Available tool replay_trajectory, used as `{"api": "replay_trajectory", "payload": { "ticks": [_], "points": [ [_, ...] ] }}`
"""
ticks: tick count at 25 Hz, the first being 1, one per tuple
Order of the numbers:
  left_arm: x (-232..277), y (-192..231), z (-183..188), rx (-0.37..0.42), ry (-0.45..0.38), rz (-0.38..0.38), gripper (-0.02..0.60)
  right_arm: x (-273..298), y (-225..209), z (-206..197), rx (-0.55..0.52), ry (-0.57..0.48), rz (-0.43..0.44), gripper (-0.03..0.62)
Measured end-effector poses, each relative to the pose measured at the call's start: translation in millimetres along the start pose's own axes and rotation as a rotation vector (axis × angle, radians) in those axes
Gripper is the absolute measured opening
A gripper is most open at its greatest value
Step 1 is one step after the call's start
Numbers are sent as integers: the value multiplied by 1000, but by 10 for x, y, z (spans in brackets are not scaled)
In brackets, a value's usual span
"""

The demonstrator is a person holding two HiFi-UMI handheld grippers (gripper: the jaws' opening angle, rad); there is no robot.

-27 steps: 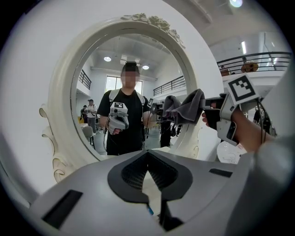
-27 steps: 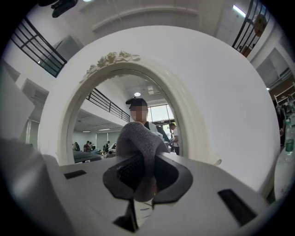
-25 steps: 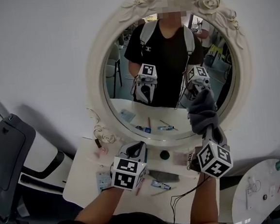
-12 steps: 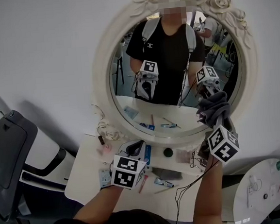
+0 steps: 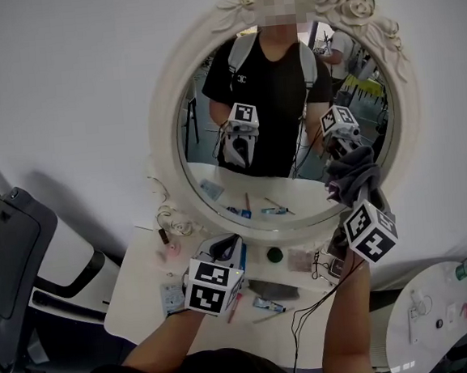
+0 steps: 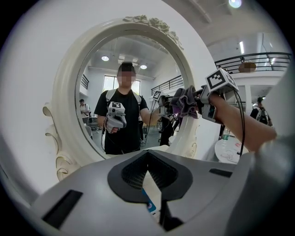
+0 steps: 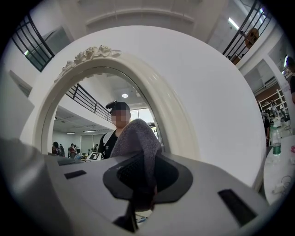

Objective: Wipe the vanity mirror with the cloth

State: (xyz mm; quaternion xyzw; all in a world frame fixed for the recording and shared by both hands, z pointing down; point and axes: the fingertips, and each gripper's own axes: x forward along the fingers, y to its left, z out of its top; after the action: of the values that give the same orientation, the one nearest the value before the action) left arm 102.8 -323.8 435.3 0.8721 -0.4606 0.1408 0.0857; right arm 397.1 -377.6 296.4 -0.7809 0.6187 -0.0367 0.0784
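My right gripper has its fingers clamped on the grey cloth. The cloth is bunched against the lower right of the vanity mirror glass, just beside the frame. My left gripper hangs low over the bench, fingers closed with nothing between them.

Two hand-held grippers are showing: the left hand-held gripper in the lower middle and the right hand-held gripper at the right, each one carrying one marker cube. One grey cloth is hanging at the right. One vanity mirror is filling the upper middle. One white bench is standing below it, one round table at lower right, and one grey chair at the left edge.
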Motion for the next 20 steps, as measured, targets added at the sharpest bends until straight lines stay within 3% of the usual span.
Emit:
{"api": "replay_trajectory", "payload": {
  "ticks": [8, 20],
  "points": [
    [-70, 39, 17, -5, -12, 10, 6, -2, 24, 209, 1, -49, -18, 41],
    [-261, 144, -27, -20, -29, 23, 6, 23, 205, 861, -46, -143, 2, 41]
  ]
}}
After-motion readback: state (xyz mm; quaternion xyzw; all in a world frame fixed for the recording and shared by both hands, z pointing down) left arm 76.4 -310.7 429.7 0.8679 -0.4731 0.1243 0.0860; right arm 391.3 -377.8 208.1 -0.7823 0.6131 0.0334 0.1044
